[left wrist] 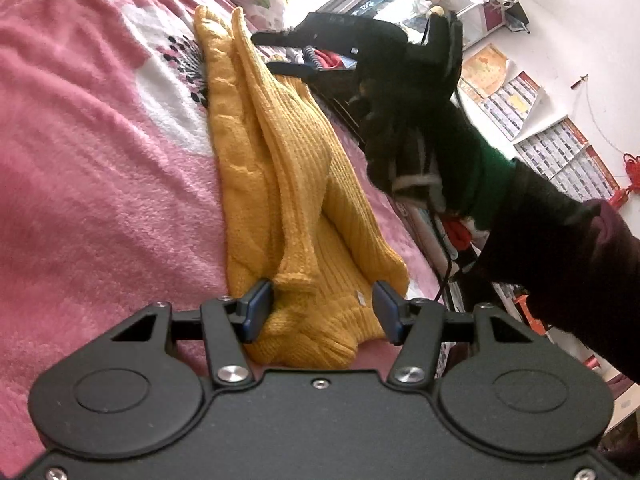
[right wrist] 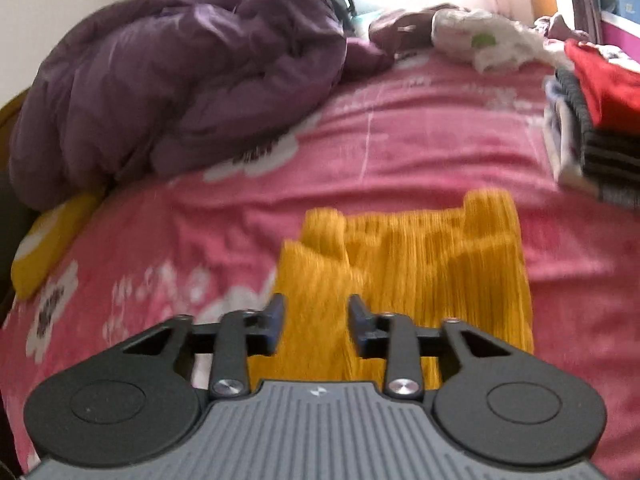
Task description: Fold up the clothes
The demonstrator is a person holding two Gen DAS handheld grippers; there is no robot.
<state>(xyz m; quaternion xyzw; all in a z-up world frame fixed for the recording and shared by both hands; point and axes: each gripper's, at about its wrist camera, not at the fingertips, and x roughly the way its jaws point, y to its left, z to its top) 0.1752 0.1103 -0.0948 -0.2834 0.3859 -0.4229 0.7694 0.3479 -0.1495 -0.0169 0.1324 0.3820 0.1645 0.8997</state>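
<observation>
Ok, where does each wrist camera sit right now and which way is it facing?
Left wrist: on the left gripper, looking along the yellow sweater on the pink blanket; the gloved hand with the right gripper shows, jaws apart.
Right wrist: on the right gripper, above the sweater, facing a purple quilt and a clothes stack.
Shared: sweater, blanket.

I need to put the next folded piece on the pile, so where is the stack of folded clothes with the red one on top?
In the right wrist view, the stack sits at the far right edge of the pink blanket, beyond the yellow sweater.
</observation>
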